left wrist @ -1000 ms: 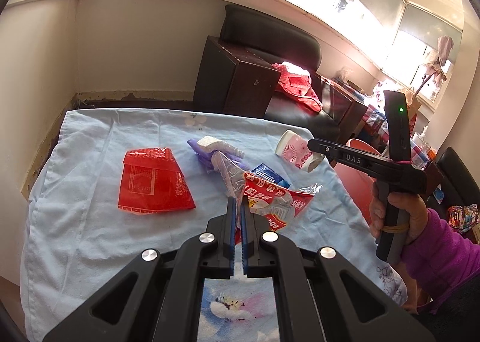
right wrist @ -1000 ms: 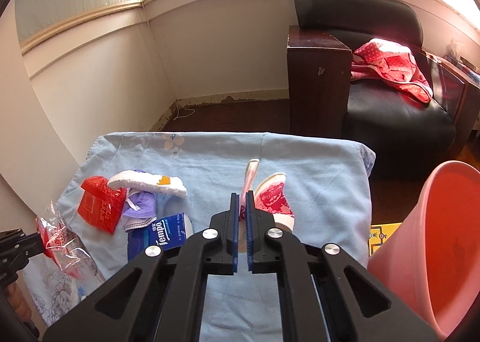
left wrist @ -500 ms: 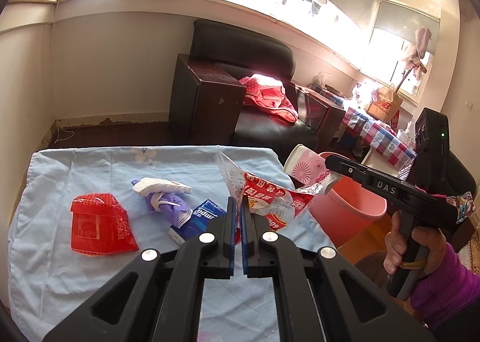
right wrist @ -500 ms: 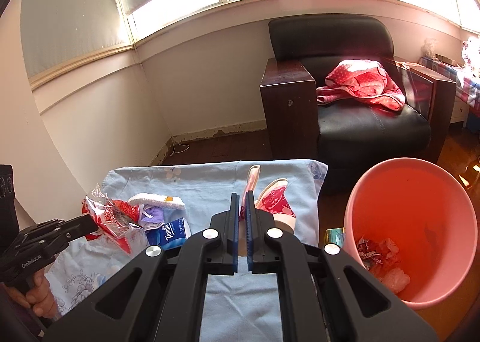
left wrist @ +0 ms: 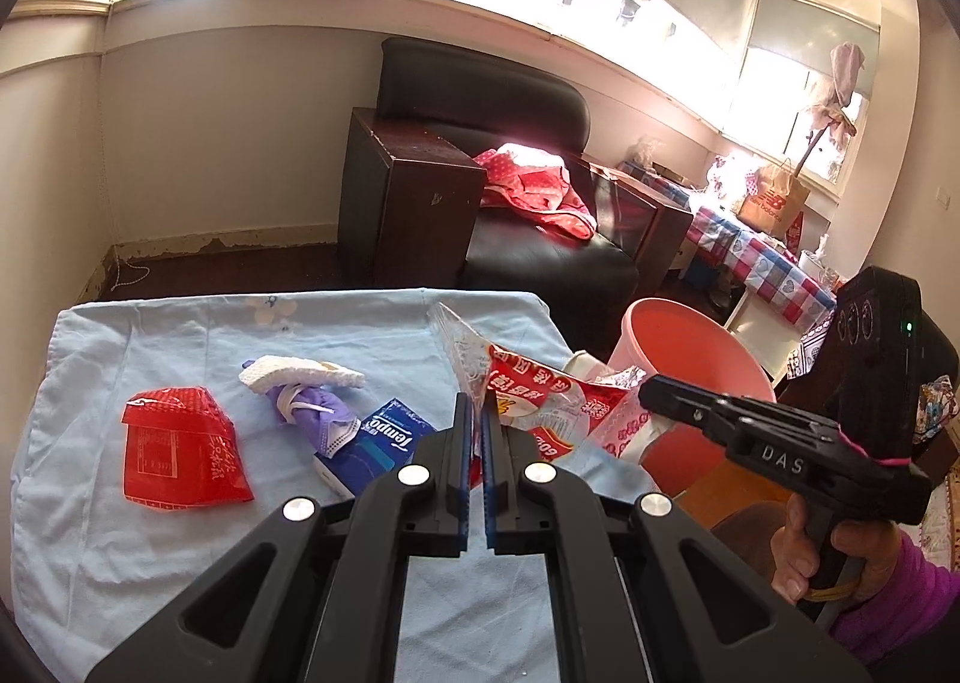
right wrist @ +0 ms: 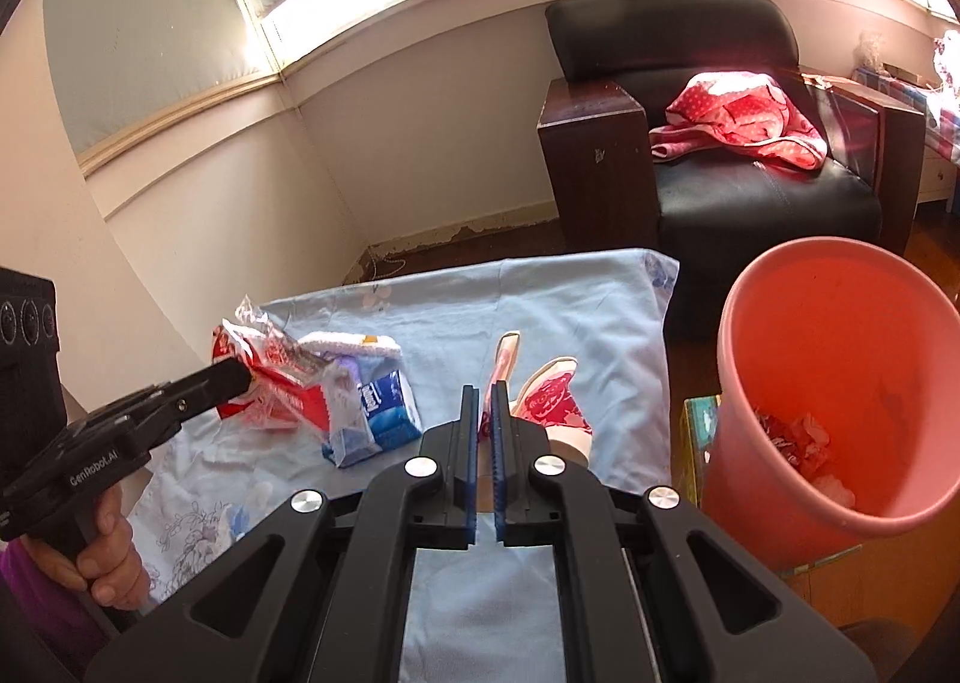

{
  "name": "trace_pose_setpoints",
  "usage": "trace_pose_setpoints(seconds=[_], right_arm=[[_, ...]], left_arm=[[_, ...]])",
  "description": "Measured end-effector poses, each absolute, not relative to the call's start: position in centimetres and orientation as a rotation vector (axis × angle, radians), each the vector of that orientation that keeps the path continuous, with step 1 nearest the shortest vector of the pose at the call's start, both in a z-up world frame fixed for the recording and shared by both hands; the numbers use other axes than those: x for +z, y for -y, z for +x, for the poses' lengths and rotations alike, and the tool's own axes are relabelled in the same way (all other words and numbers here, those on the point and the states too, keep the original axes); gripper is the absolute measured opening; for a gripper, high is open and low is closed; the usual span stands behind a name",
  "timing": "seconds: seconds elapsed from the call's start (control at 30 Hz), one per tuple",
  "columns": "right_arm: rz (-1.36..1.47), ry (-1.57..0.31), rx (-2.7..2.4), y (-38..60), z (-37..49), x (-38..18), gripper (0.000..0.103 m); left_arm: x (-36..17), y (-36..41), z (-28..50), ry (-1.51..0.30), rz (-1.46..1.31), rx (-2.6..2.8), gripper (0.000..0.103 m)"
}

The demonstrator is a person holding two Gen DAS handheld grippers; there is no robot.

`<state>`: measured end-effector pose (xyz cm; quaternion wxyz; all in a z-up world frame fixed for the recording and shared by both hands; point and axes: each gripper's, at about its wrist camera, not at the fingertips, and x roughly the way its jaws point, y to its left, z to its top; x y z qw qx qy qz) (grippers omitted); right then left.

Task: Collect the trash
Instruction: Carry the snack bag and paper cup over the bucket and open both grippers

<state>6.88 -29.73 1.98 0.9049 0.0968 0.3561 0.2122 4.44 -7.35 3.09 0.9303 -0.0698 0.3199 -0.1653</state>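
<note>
My left gripper is shut on a crumpled red and clear snack wrapper, held above the right part of the blue-clothed table. In the right wrist view that wrapper hangs from the left gripper's tip. My right gripper is shut on the rim of a squashed white paper cup with a red pattern. The cup is near the table's right edge. Just right of the table stands a pink bucket with some red and white scraps at its bottom.
On the cloth lie a red packet, a white pad over a purple face mask, and a blue Tempo tissue pack. A black armchair with dark wooden sides stands behind. A person's hands hold both grippers.
Both grippers have swung to the right with their loads, away from the table's middle. The pink bucket has come fully into view on the right.
</note>
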Motion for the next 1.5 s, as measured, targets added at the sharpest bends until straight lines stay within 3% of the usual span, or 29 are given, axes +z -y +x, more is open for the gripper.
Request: trace_pose_setpoints(seconds=[0.33, 0.77, 1.13, 1.5], right_arm=[[0.123, -0.900, 0.451, 27.5, 5.4, -2.0, 0.005], [0.047, -0.945, 0.435, 26.0, 6.2, -2.1, 0.008], [0.057, -0.899, 0.461, 26.5, 5.8, -1.9, 0.006], [0.162, -0.725, 0.397, 30.8, 5.5, 1.9, 0.006]], left_arm=[[0.7, 6.6, 4.4, -0.712, -0.179, -0.325, 0.002], [-0.5, 6.4, 4.1, -0.743, -0.195, -0.329, 0.002], [-0.2, 6.1, 4.2, -0.738, -0.200, -0.323, 0.002], [1.7, 8.7, 5.4, -0.697, -0.187, -0.359, 0.002]])
